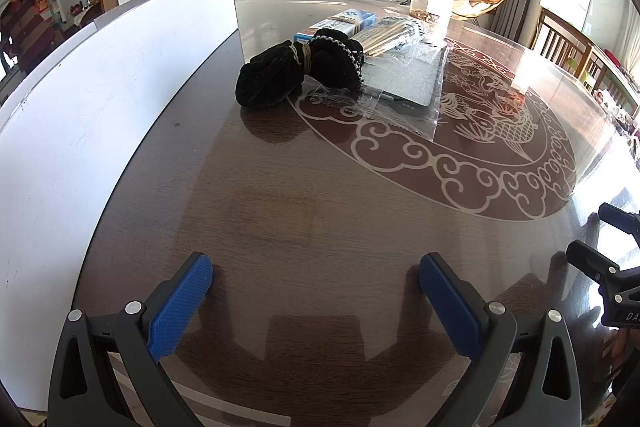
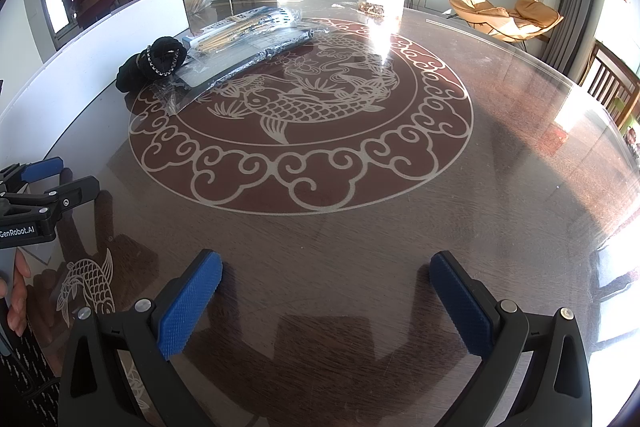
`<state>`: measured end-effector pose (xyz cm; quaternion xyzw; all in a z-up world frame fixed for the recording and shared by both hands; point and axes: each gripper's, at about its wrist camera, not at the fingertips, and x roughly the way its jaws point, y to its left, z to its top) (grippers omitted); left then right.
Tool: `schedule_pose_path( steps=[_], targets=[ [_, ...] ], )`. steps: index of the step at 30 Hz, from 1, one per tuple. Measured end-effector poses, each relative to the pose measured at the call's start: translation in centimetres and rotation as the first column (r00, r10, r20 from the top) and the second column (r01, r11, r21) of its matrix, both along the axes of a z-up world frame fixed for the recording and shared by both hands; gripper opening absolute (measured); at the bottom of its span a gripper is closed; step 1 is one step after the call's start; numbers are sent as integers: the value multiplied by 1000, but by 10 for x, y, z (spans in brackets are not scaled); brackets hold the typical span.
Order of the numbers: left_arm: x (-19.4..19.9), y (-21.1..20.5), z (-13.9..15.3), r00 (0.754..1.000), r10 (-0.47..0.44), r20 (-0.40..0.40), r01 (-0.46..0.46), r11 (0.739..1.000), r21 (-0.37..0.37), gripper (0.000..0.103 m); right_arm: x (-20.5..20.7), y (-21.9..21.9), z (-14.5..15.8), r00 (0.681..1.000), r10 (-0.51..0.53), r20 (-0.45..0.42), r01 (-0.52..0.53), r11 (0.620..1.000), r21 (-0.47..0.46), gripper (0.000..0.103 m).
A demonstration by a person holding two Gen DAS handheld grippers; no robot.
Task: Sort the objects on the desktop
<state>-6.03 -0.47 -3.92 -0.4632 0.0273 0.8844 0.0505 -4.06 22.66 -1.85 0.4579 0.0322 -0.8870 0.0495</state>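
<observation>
Blue box (image 1: 344,21) shows plainly only leftward; the right view mostly hides it.

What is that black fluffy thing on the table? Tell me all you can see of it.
The black fluffy thing looks like soft velvety fabric bunched into two puffy lobes, cinched at the middle by a tan cord. A beaded silver trim runs over the right lobe. It lies on the glossy table beside the white board, touching a clear plastic sleeve and a bag of wooden sticks. Neither claw touches it.

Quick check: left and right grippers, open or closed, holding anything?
Left gripper: open, holding nothing.
Right gripper: open, holding nothing.
</observation>
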Motion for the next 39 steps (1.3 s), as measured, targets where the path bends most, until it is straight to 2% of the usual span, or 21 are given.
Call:
schedule_pose_path(
  steps=[24,27,31,34,36,39],
  targets=[
    [0,0,0,1000,-2,2,2,1000,0,103,0,0,0,1000,0,0,0,1000,0,103],
    [-1,-7,1,1000,23,10,-23,1000,1,103,-1,1,1,1000,9,0,-9,1000,-9,103],
    [-6,-28,0,990,138,17,-138,990,2,103,-41,-5,14,996,81,37,-80,997,-18,103],
    [-10,-41,0,978,209,16,-209,978,4,103,-90,-18,40,995,100,-14,-101,993,-65,103],
    [-11,-47,1,973,228,15,-228,973,17,103,-129,-33,49,995,98,-22,-99,991,-85,103],
    [-10,-48,1,973,229,14,-229,973,24,103,-189,-59,43,997,77,31,-72,987,-144,103]
  ],
)
